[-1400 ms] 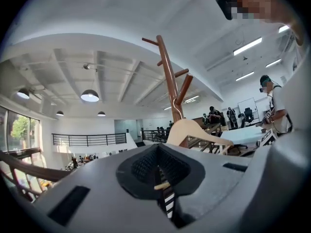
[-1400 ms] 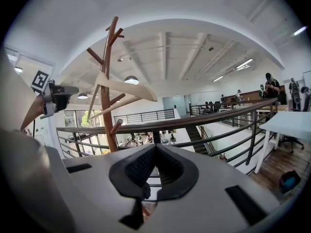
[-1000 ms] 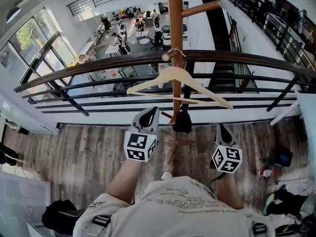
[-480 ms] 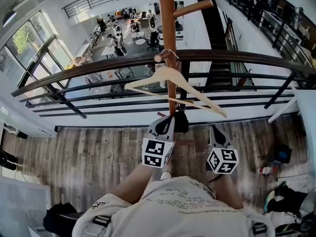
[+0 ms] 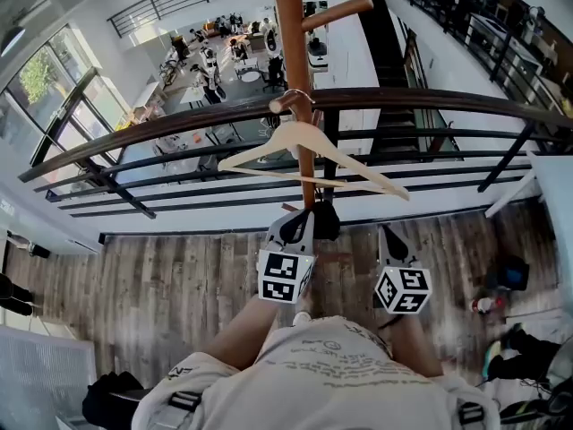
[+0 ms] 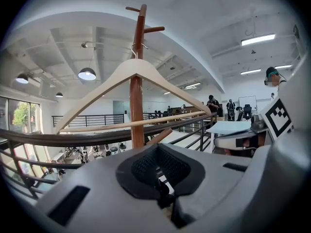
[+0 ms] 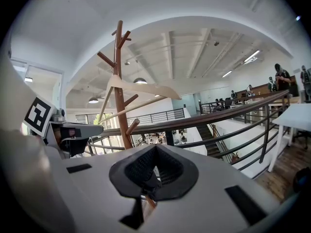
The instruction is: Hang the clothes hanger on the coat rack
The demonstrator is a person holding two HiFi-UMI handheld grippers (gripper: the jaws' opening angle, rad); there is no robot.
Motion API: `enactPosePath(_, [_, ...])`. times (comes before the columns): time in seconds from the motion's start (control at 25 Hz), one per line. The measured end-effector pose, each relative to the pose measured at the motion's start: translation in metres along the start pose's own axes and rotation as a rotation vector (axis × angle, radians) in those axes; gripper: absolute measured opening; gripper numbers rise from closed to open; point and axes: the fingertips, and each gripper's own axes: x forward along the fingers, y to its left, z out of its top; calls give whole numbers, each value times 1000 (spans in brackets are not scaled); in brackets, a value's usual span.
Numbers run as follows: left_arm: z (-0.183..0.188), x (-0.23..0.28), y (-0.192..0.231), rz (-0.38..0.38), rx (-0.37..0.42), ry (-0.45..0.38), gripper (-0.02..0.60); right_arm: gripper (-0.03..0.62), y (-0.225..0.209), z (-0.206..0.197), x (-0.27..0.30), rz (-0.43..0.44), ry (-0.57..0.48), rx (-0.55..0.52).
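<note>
**Item:** clothes hanger (image 5: 309, 150), pale wood, its wire hook over a short peg (image 5: 281, 103) of the coat rack (image 5: 288, 43). It hangs free, touching neither of your tools.

**Long axis:** across your front, left to right, with the right end dipping.

**Bearing:** ahead of and above both claws. Your left gripper (image 5: 297, 227) sits nearer, close by the pole. Your right gripper (image 5: 385, 238) sits beside it, off toward the hanger's right end.

**Claws:** both clenched, with nothing between them.

**Judgement:** the hanging looks finished. Any withdrawal should keep clear of the lower bar.

**Surface and room:** plank floor (image 5: 179, 267) underfoot and a dark railing (image 5: 448, 104) beside the rack. Beyond it is an open mezzanine above an office hall.
</note>
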Motion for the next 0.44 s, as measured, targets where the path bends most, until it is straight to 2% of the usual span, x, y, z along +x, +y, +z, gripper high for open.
enactPosePath(0.44, [-1, -1, -3, -13, 1, 6, 5, 2, -1, -2, -6, -15, 1, -2])
